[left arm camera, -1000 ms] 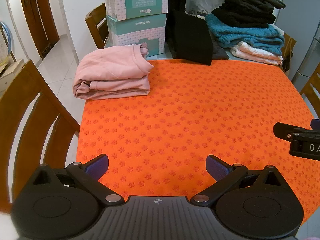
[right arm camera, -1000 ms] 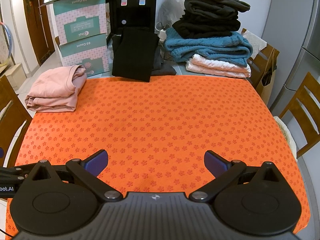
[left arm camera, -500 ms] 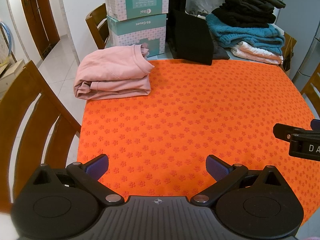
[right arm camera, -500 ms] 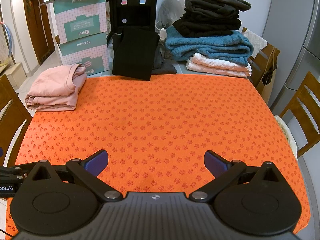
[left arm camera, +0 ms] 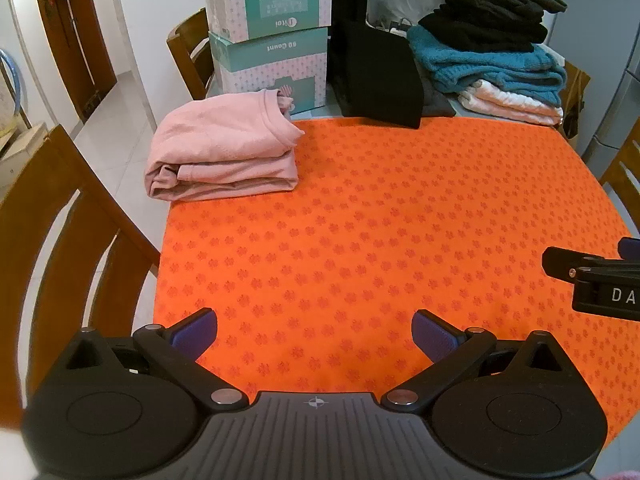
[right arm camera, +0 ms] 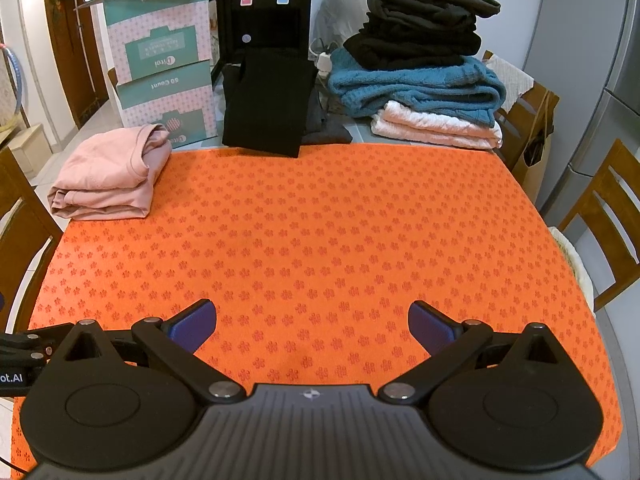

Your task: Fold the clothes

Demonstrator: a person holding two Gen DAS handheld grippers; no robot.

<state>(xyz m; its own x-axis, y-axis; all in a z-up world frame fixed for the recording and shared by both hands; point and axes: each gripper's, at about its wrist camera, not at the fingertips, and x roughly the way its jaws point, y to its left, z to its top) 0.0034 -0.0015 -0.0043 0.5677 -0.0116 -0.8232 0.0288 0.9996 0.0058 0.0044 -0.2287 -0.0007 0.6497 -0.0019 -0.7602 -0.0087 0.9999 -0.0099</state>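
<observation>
A folded pink garment [left arm camera: 224, 148] lies at the far left corner of the orange flower-print mat [left arm camera: 380, 220]; it also shows in the right wrist view [right arm camera: 108, 174]. My left gripper [left arm camera: 314, 334] is open and empty above the mat's near edge. My right gripper [right arm camera: 312, 326] is open and empty above the near edge too, right of the left one. A black garment [right arm camera: 266, 108] hangs over the mat's far edge. A stack of folded black, teal and white clothes [right arm camera: 424, 64] stands at the far right.
Two teal and pink boxes [right arm camera: 160, 76] stand behind the pink garment, with a tablet on top. A black water dispenser [right arm camera: 264, 8] stands behind the black garment. Wooden chairs [left arm camera: 52, 248] flank the table on both sides [right arm camera: 608, 216]. A fridge is at the right.
</observation>
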